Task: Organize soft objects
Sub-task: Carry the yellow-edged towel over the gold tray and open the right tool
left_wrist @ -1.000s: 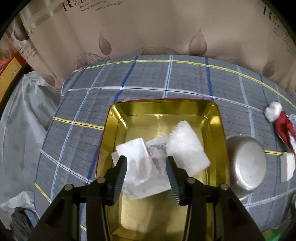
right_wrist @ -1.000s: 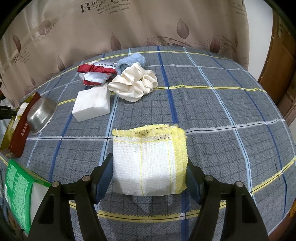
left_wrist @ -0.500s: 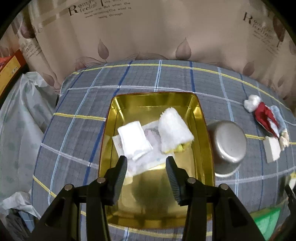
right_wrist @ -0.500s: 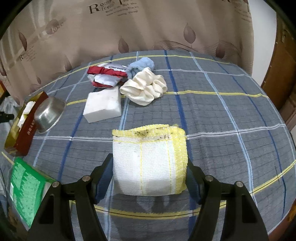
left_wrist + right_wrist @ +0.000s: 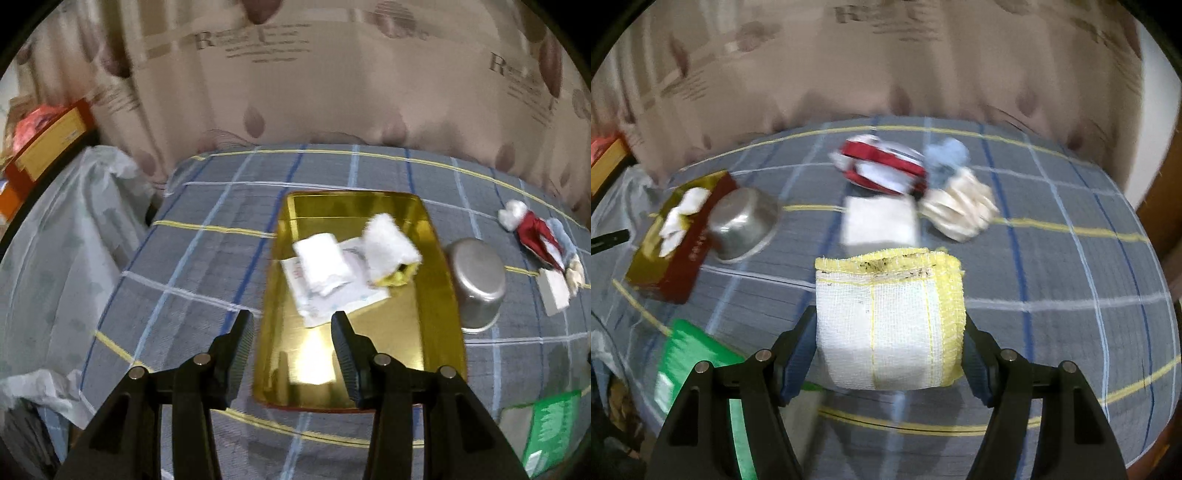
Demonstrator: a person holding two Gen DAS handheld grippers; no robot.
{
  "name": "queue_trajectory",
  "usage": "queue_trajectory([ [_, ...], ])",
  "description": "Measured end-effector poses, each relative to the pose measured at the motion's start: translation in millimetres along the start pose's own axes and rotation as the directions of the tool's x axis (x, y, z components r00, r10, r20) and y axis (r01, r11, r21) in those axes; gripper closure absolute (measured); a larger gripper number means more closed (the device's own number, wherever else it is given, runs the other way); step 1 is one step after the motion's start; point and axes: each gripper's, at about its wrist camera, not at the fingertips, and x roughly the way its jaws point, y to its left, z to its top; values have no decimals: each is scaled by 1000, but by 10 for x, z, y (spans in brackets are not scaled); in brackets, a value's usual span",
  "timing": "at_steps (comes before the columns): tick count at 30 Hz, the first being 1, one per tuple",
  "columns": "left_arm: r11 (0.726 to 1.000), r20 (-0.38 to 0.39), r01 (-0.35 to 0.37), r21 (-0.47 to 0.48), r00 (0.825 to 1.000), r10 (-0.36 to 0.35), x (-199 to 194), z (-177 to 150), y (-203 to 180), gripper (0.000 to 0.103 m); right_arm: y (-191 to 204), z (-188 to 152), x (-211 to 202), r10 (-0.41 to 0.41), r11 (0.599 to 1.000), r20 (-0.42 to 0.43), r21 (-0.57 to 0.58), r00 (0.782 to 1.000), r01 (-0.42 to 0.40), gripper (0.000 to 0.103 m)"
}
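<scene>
Right gripper (image 5: 890,332) is clamped on a folded white-and-yellow cloth (image 5: 886,317), pads pressing both sides, cloth lifted off the table and sticking forward out of the jaws, fold edge facing away. The gold tray (image 5: 683,266) it likely goes to lies far left and ahead of that gripper, long axis running away toward the curtain (image 5: 886,74), with an upturned steel bowl (image 5: 742,225) touching its near-right side. So the carry has to go left, past the bowl. Left gripper (image 5: 291,343) hangs empty with jaws apart, over the tray's near end; it is the nearer hand to the tray. In the tray (image 5: 436,332): a white pad (image 5: 321,262), a paper sheet (image 5: 354,299), a fluffy white roll (image 5: 388,247). Still loose on the checked tablecloth (image 5: 1071,280): a white block (image 5: 879,221), a cream scrunchie (image 5: 960,210), a red-and-white pouch (image 5: 882,170), a blue cloth (image 5: 947,155). A green packet (image 5: 687,362) sits at the near-left edge. Both views are motion-blurred.
</scene>
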Motion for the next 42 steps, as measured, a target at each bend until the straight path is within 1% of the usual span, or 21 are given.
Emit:
queue_trajectory([
  [2,999,7,-22,-25,1000,22,4,-53,99,59,185,78,-48,28,999,0,-31,1000,-28,36],
  [7,995,-1,-59,-75,998,59,42,-193,343,59,707,238,-77,108,988,-14,-107,994,-109,36],
  [13,986,-26,-79,-150,997,76,73,-367,635,59,1372,385,17,193,961,-47,-191,980,-198,36],
  [17,974,-19,-113,-198,994,111,69,-426,807,59,1816,474,104,223,939,-68,-252,972,-233,36],
  [20,964,-18,-117,-240,993,116,70,-445,948,59,2133,530,174,238,923,-77,-292,968,-250,36],
  [22,958,-14,-132,-254,991,133,56,-456,1013,59,2356,567,233,250,912,-85,-315,964,-264,35],
  [25,956,-18,-136,-259,991,136,75,-458,1077,59,2679,615,358,258,897,-96,-347,961,-275,35],
  [28,952,-25,-139,-274,990,137,99,-461,1141,59,2897,630,496,264,888,-113,-360,958,-287,35],
  [32,947,-23,-138,-289,990,137,103,-461,1196,59,3077,638,744,234,886,-145,-375,961,-272,35],
  [36,950,-34,-138,-281,990,134,141,-472,1182,59,3134,635,942,201,892,-173,-375,964,-253,34],
  [39,951,-42,-131,-281,991,124,165,-476,1170,59,3143,617,1061,188,895,-196,-369,962,-251,33],
  [42,951,-38,-133,-280,991,127,165,-478,1166,59,3173,608,1080,175,891,-184,-388,967,-235,33],
])
